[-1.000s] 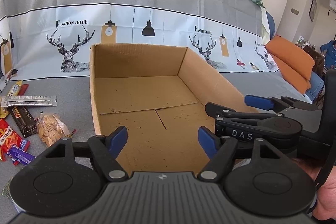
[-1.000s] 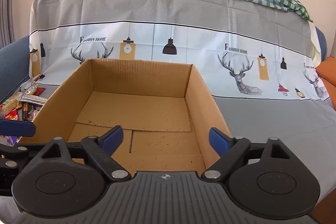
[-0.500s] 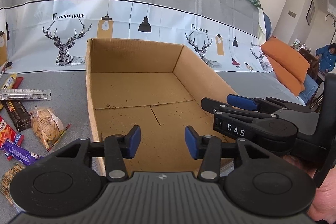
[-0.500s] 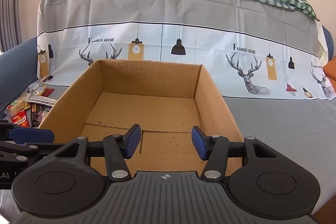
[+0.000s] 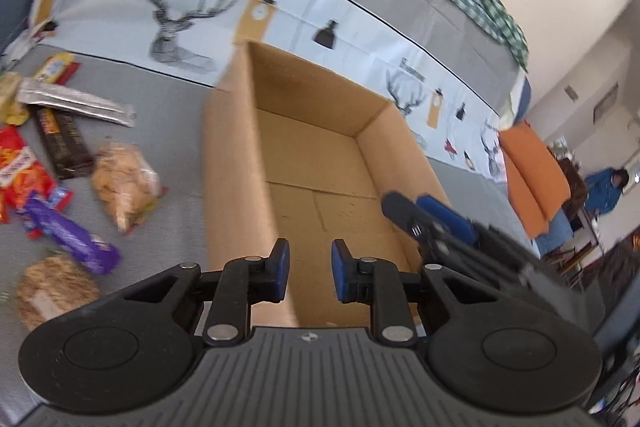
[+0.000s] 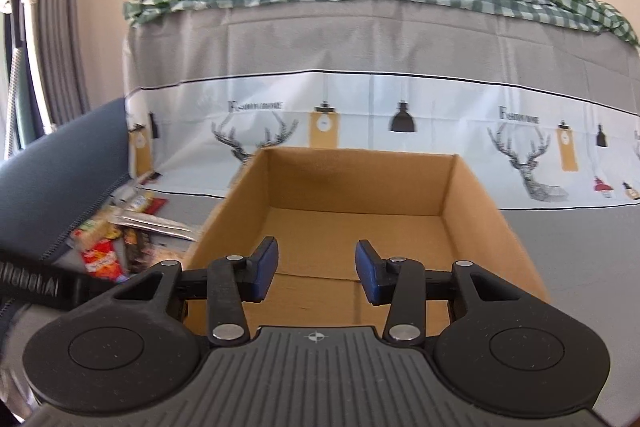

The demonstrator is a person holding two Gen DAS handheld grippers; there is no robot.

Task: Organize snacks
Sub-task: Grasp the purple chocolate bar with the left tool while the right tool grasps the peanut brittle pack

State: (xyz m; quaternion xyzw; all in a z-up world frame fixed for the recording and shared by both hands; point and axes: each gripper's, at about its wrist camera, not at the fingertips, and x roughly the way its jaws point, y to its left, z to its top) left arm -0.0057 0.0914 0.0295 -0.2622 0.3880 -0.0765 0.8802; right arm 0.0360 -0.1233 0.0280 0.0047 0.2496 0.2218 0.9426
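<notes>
A: Status on the grippers?

B: Left gripper (image 5: 307,270) has just been closing, jaws now narrow but still apart, nothing between them. It hangs over the box's near left wall, view rolled, blurred.

A: Right one?

B: Right gripper (image 6: 316,270) also just been closing, gap wider than the left's, nothing between the pads. It sits over the near end of the box (image 6: 362,227). In the left view its tip (image 5: 432,223) shows at 3 o'clock of the left gripper, over the box's right wall.

A: Box contents?

B: Bare cardboard floor, flaps visible. Box open on top, on the grey cover (image 5: 168,131).

A: Where are the snacks?

B: All outside, on the cover at 9–10 o'clock of the box in the left view. Cookie bag (image 5: 124,187) nearest the box wall, purple bar (image 5: 72,237) and round cracker pack (image 5: 52,291) toward the camera, dark bar (image 5: 64,147), silver packet (image 5: 80,103), red pack (image 5: 24,171) farther out. Right view shows the same pile (image 6: 120,235) at 9 o'clock of the box.

A: Anything else?

B: Person in blue (image 5: 604,191) far off at 3 o'clock.
</notes>
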